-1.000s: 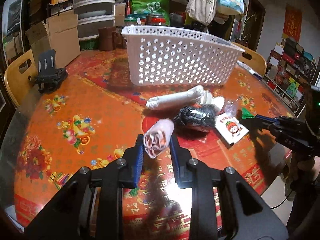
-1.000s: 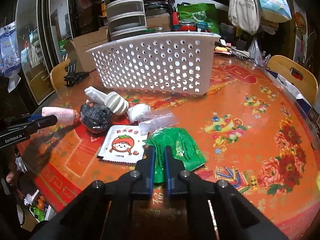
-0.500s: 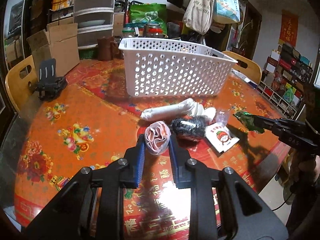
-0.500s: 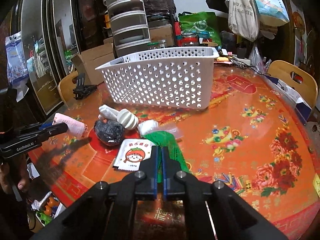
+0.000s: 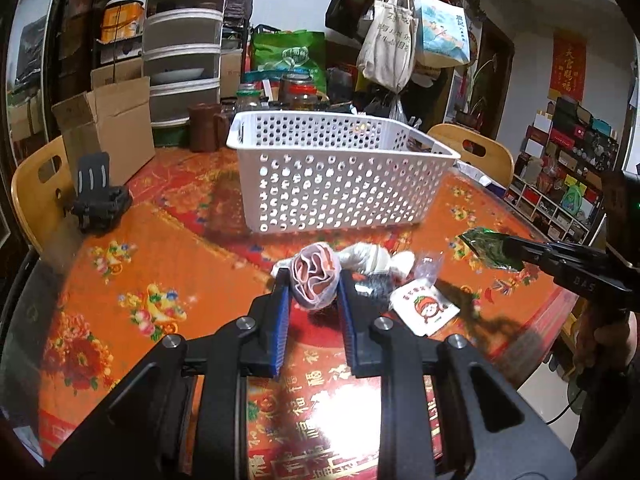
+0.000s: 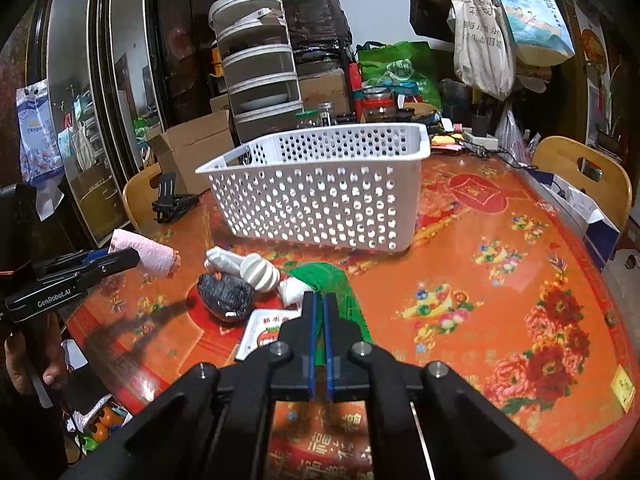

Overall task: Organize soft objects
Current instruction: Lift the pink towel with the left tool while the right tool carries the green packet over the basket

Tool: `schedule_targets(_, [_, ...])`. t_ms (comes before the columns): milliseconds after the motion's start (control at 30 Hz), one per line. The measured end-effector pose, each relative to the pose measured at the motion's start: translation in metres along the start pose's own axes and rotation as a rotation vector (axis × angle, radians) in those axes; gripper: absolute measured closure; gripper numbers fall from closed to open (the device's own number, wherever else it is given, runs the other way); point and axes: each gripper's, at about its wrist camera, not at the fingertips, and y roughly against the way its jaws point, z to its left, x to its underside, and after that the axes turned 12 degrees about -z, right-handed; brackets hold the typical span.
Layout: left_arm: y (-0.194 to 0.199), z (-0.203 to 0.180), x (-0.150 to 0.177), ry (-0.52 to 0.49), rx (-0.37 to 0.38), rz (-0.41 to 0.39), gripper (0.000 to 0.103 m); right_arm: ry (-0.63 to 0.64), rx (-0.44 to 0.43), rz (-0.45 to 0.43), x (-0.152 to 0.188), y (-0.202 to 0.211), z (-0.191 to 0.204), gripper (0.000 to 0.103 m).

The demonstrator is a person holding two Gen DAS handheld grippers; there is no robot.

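Note:
My left gripper (image 5: 314, 286) is shut on a rolled pink cloth (image 5: 315, 276), held above the table; it also shows in the right wrist view (image 6: 150, 256). My right gripper (image 6: 319, 300) is shut on a green packet (image 6: 332, 280), lifted off the table; the packet also shows in the left wrist view (image 5: 486, 246). A white perforated basket (image 5: 336, 176) stands behind on the table. On the table between the grippers lie a white rolled cloth (image 6: 240, 266), a black bundle (image 6: 226, 292) and a white tomato sachet (image 5: 424, 308).
The round table has a red-orange flowered cover (image 6: 500, 280). A black phone stand (image 5: 98, 204) sits at its left. Wooden chairs (image 5: 38, 188) stand around it. Cardboard boxes (image 5: 108, 128), drawers and jars crowd the back.
Both grippers rose and drew back. The pink cloth lifted off the table in my left gripper. The green packet lifted off the table in my right gripper.

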Motion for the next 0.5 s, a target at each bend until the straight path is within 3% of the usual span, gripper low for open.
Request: schedule_targets(500, [0.0, -0.017, -0.057, -0.02, 0.057, -0.098, 0.082, 0.063, -0.007, -0.051, -0.044, -0.002, 0.006, 0.101])
